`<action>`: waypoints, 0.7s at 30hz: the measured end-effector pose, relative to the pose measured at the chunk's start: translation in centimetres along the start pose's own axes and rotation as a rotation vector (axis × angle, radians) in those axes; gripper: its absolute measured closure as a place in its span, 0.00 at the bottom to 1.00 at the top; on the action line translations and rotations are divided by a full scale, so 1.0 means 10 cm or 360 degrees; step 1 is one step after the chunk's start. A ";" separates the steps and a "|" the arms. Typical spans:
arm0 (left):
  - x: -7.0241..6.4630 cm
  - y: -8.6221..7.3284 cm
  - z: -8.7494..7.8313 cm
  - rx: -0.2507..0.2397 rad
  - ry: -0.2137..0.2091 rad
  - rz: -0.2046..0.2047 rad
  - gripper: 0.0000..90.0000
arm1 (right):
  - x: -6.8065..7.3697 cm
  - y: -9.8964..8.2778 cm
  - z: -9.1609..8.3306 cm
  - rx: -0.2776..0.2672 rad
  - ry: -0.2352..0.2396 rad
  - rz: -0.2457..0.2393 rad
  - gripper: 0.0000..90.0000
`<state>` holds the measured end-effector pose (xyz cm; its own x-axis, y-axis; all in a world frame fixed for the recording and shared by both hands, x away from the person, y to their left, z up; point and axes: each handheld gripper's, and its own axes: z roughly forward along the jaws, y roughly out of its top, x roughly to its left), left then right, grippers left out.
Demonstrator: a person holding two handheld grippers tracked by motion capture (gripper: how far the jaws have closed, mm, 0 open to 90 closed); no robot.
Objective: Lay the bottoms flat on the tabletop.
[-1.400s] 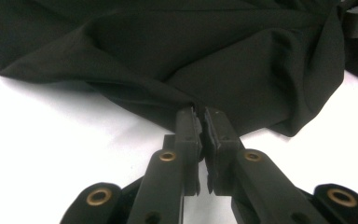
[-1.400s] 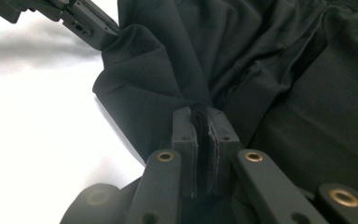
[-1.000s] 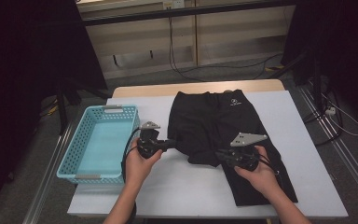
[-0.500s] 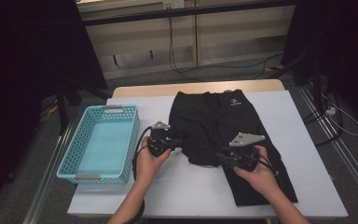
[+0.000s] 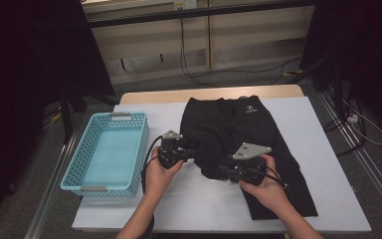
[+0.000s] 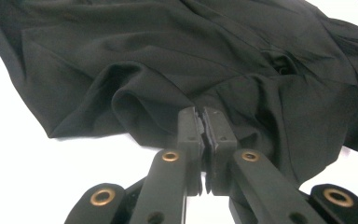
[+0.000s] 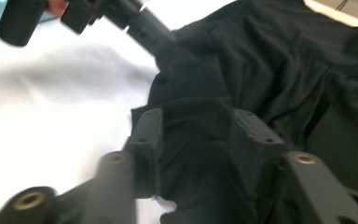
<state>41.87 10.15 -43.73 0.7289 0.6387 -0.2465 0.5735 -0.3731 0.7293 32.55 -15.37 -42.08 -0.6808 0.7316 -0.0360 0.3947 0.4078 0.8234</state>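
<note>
Right gripper (image 7: 198, 135) jaws just opening, shorts (image 5: 238, 134) fold slack between them: releasing. Left gripper (image 6: 204, 122) clenched on shorts.

The black shorts (image 5: 243, 144) in the middle of the high view are of thin cloth, matt with a faint sheen on the folds, and a small white print sits near the upper edge. The basket (image 5: 74, 172) at the left is of light blue plastic, smooth, its walls full of small holes. The table (image 5: 328, 199) has a white, smooth, matt top and a pale wooden edge at the back. In the left gripper view the left gripper (image 6: 204, 135) looks like matt black plastic with brass-coloured metal rings. The right gripper (image 7: 199, 135) has the same finish, and in the high view it bears a grey matt plate.
</note>
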 end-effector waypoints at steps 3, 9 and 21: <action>-0.01 0.00 -0.03 0.0000 0.0001 -0.0004 0.96 | 0.04 0.05 -0.01 -0.0031 0.0031 -0.0017 0.58; -0.04 0.02 -0.06 -0.0003 0.0002 0.0004 0.97 | 0.14 0.06 0.11 0.0009 0.0114 -0.0080 0.68; -0.06 0.03 -0.07 -0.0007 -0.0006 0.0004 0.97 | 0.18 -0.13 0.48 0.0241 0.0206 -0.0095 0.78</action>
<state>41.34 10.18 -42.91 0.7318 0.6353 -0.2468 0.5698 -0.3717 0.7329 33.78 -11.96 -45.88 -0.7753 0.6316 -0.0011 0.4331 0.5329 0.7270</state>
